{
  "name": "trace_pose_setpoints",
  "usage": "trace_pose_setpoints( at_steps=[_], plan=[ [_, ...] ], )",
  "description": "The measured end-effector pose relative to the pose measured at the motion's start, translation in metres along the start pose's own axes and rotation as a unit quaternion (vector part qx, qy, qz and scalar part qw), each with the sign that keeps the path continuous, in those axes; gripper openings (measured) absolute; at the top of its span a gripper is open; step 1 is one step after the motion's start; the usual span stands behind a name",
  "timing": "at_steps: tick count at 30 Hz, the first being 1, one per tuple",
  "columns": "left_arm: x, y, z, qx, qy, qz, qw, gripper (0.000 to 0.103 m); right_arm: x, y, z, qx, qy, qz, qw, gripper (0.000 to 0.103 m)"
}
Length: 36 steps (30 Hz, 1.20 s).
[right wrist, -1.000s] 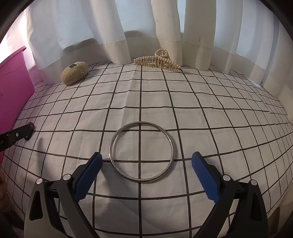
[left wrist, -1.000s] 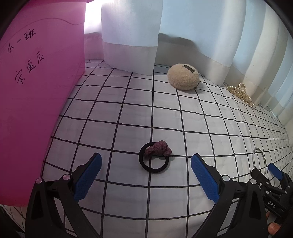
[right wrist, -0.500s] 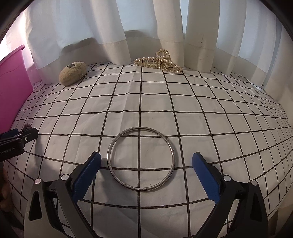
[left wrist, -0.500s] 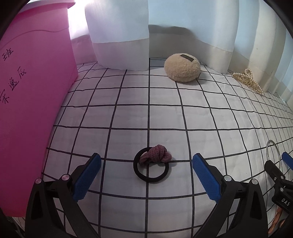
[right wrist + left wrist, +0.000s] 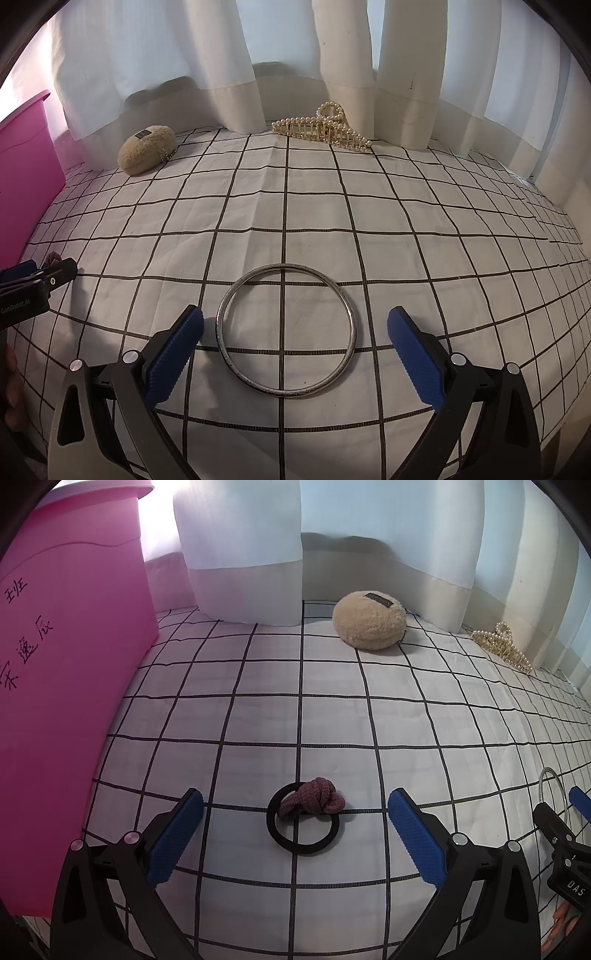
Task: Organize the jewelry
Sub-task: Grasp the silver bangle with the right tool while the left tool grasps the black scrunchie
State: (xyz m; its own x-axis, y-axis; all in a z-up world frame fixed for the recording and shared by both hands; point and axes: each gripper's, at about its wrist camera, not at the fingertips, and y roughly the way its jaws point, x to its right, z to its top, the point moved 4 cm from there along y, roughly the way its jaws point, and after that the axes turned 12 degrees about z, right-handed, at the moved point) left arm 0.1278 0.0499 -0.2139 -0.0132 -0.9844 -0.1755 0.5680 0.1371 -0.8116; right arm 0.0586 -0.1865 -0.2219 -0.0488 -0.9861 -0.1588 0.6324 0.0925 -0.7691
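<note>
Far left: pink bin [image 5: 70, 686] stands on the checked cloth [image 5: 332, 709], handwritten characters on its side. White curtains [image 5: 221, 66] hang along the back edge.

Left gripper [image 5: 295, 830]: spread wide, holding nothing. Black hair tie [image 5: 303, 825] with a maroon knot lies flat on the cloth between the blue pads [image 5: 175, 836], touching neither.

Back of the cloth, right of the bin: beige fuzzy pouch [image 5: 369, 620] with a small dark label and a short chain, resting against the curtain hem. Further right, pearl hair claw [image 5: 321, 127], also at the curtain's foot, well apart from the pouch.

Right gripper [image 5: 295, 350]: also spread wide, empty. Silver bangle [image 5: 286, 328] lies flat between its fingers; left rim just beside the left pad [image 5: 173, 360], contact cannot be told; clear gap on the right side.

Both grippers low over the cloth, side by side, each visible at the edge of the other's view.
</note>
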Motion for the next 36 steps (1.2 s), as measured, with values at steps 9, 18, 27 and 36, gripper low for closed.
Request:
trace_pose_setpoints(
  at_steps=[9, 18, 27, 36],
  plan=[
    [0.001, -0.004, -0.002, 0.001, 0.003, -0.004, 1.0, 0.092, -0.002, -0.001, 0.0, 0.001, -0.003, 0.005, 1.0, 0.093],
    [0.005, -0.014, -0.006, 0.028, 0.013, -0.018, 0.9994, 0.066, -0.011, -0.005, 0.0, 0.012, -0.021, 0.018, 1.0, 0.071],
    [0.007, -0.022, -0.009, 0.044, 0.019, -0.045, 0.9978, 0.022, -0.011, -0.007, 0.0, 0.017, -0.021, 0.021, 0.999, 0.071],
    [-0.003, -0.029, -0.008, 0.046, 0.0, -0.054, 0.9975, 0.021, -0.008, -0.008, -0.001, 0.025, -0.01, 0.029, 0.999, 0.071]
  ],
)
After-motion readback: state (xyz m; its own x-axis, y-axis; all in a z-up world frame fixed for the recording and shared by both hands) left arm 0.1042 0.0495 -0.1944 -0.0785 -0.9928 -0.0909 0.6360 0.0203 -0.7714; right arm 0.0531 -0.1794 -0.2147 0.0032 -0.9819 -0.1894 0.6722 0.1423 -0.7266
